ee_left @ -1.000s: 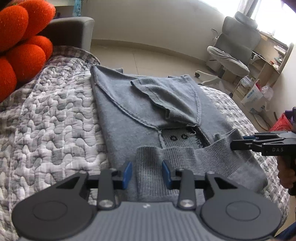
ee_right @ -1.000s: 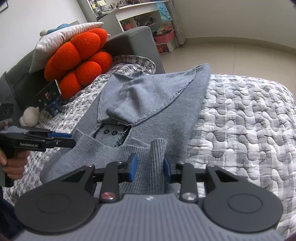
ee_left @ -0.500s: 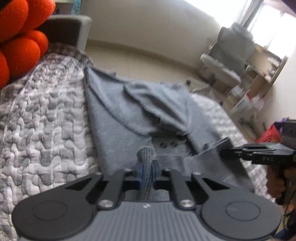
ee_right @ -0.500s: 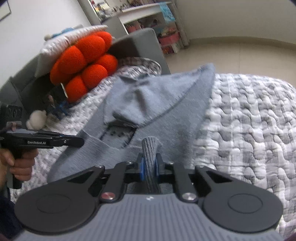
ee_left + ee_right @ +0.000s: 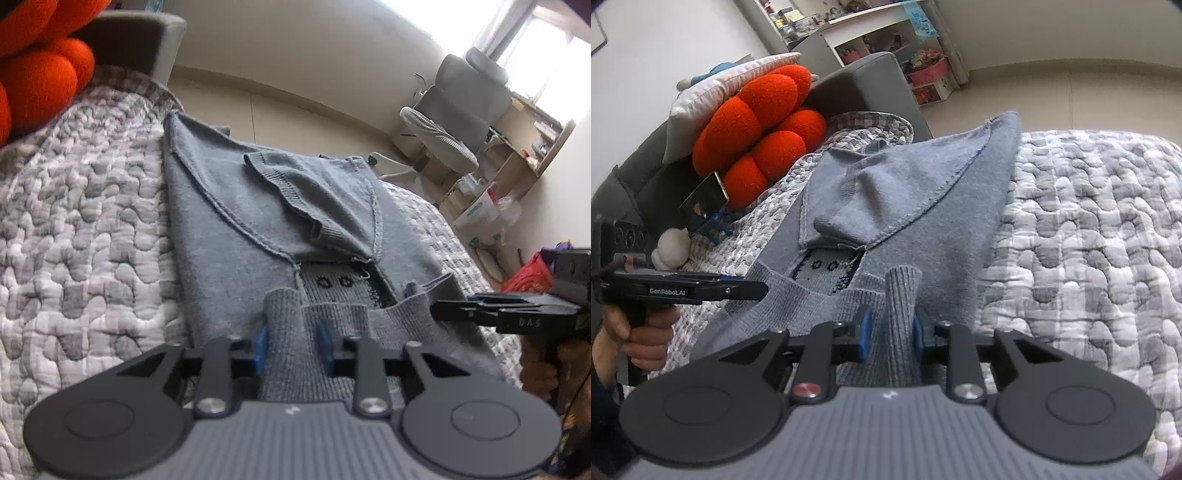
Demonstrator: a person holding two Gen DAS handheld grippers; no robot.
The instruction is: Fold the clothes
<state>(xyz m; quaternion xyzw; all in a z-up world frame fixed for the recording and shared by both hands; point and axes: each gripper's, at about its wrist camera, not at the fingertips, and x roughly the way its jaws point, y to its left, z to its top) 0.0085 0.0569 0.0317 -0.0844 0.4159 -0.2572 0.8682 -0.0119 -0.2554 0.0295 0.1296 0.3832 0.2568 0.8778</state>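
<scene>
While the grey sweater (image 5: pixel 236 221) lies sleeves-in on the quilted bed (image 5: pixel 81 229), left tongs (image 5: pixel 291 341) and right tongs (image 5: pixel 889 328), just reopened slightly, pinch its ribbed hem (image 5: pixel 899 317); lift both corners evenly, keeping the hem taut.

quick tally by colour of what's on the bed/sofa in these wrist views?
Grey: 2, sweater and quilt
Orange: 1, plush cushion
White: 2, pillow and small plush toy
Total: 5

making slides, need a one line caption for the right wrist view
Right gripper pinching the ribbed hem of a grey sweater on a quilted bedspread.
</scene>
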